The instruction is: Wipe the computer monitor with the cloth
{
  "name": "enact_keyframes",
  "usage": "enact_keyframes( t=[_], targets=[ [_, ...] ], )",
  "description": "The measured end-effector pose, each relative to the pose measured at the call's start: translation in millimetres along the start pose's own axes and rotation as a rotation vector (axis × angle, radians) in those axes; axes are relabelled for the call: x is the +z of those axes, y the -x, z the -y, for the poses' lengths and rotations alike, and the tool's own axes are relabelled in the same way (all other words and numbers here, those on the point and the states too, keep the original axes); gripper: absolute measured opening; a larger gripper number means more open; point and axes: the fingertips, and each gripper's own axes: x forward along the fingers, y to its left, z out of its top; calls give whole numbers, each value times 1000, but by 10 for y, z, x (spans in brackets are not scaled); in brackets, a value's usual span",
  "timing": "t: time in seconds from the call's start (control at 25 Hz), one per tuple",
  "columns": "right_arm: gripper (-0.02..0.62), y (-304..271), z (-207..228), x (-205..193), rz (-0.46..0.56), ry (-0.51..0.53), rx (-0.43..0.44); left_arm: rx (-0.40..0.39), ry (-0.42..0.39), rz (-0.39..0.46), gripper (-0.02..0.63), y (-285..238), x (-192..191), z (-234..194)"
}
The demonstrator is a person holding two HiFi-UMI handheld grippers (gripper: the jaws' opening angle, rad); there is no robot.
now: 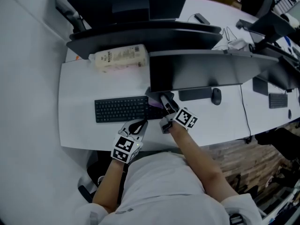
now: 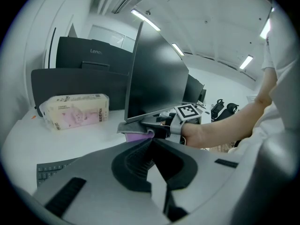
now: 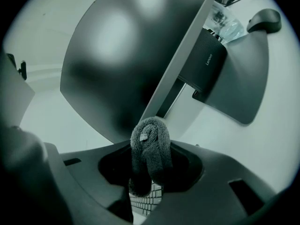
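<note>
The dark monitor (image 1: 197,71) stands tilted on the white desk (image 1: 75,97). My right gripper (image 1: 166,102) is shut on a bunched grey and purple cloth (image 1: 156,108) at the monitor's lower left corner. In the right gripper view the cloth (image 3: 150,146) fills the jaws of the right gripper (image 3: 150,165), just below the screen's edge (image 3: 183,74). The left gripper view shows the same cloth (image 2: 136,134) under the screen (image 2: 157,76). My left gripper (image 1: 137,126) hovers near the desk's front edge, beside the keyboard, shut and holding nothing; its jaws meet at the tip in its own view (image 2: 152,140).
A black keyboard (image 1: 123,109) lies left of the right gripper. A tissue pack (image 1: 123,57) sits behind it, and a mouse (image 1: 216,96) lies right of the monitor's base. More monitors (image 1: 131,6) stand at the back, and another desk (image 1: 276,97) is at the right.
</note>
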Motion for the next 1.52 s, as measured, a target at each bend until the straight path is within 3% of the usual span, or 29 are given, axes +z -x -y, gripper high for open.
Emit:
enact_keyframes(
  t=[0.4, 0.72, 1.0, 1.52],
  targets=[
    [140, 44, -72, 66, -12, -206, 95, 32, 20, -2, 3, -144, 64, 162],
    [137, 158, 6, 197, -39, -216, 89, 59, 30, 2, 2, -232, 158, 313],
    [135, 289, 96, 426, -23, -232, 116, 65, 38, -3, 3, -371, 198, 488],
    [135, 638, 429, 943, 14, -235, 88, 46, 30, -16, 3, -768, 356, 880]
  ],
)
